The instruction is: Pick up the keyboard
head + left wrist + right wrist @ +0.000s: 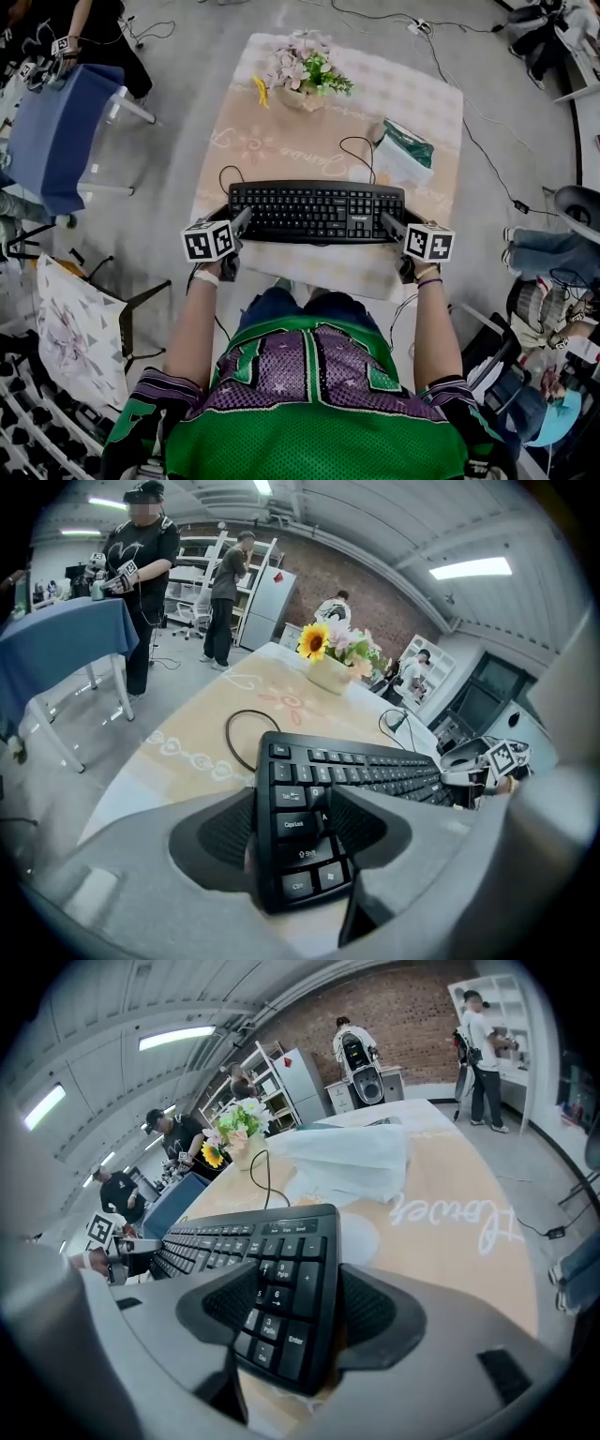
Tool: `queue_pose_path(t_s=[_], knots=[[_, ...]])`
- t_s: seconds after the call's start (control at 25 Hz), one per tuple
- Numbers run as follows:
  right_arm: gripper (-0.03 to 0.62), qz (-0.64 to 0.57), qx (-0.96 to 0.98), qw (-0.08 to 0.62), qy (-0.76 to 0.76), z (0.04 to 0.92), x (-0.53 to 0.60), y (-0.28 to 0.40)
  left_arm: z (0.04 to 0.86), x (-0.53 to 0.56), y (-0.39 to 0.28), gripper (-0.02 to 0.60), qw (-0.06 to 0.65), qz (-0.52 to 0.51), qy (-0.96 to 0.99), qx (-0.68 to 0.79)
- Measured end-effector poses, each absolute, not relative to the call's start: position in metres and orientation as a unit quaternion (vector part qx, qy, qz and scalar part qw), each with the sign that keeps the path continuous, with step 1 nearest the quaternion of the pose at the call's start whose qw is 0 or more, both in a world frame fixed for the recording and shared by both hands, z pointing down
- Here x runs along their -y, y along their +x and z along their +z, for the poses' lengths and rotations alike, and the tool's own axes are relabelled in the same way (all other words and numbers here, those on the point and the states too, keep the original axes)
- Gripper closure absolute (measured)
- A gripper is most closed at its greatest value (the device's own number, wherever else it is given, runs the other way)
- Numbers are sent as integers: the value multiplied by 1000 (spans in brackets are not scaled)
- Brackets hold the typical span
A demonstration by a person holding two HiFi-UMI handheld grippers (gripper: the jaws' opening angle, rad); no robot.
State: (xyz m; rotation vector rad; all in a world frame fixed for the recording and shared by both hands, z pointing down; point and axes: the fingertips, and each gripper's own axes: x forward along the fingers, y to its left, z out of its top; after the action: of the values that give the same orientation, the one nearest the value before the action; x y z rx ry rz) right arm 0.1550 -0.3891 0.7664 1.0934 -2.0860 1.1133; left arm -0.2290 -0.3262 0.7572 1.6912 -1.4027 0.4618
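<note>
In the head view the jaws cover both short ends of the black keyboard [317, 211], and the hands are mostly tucked under the marker cubes. It is hard to tell whether the keyboard rests on the patterned tablecloth [281, 141] or sits just clear of it. It lies crosswise at the near end of the table. The left gripper [240, 223] is clamped on its left end (by the Caps Lock and Shift keys). The right gripper [388, 225] pinches its right end, at the number pad. A flower pot [302, 75] stands at the far edge, and a green-and-white packet [405, 150] lies far right.
</note>
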Motion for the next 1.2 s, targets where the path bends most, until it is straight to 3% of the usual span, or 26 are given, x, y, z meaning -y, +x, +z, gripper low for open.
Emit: queue_pose_path(t_s=[0.64, 1.2], knots=[[333, 397, 765, 235, 450, 748, 379, 155, 729, 342, -230, 331, 380, 198, 706, 564], [333, 317, 790, 174, 495, 644, 376, 153, 635, 357, -234, 331, 310, 145, 755, 560]])
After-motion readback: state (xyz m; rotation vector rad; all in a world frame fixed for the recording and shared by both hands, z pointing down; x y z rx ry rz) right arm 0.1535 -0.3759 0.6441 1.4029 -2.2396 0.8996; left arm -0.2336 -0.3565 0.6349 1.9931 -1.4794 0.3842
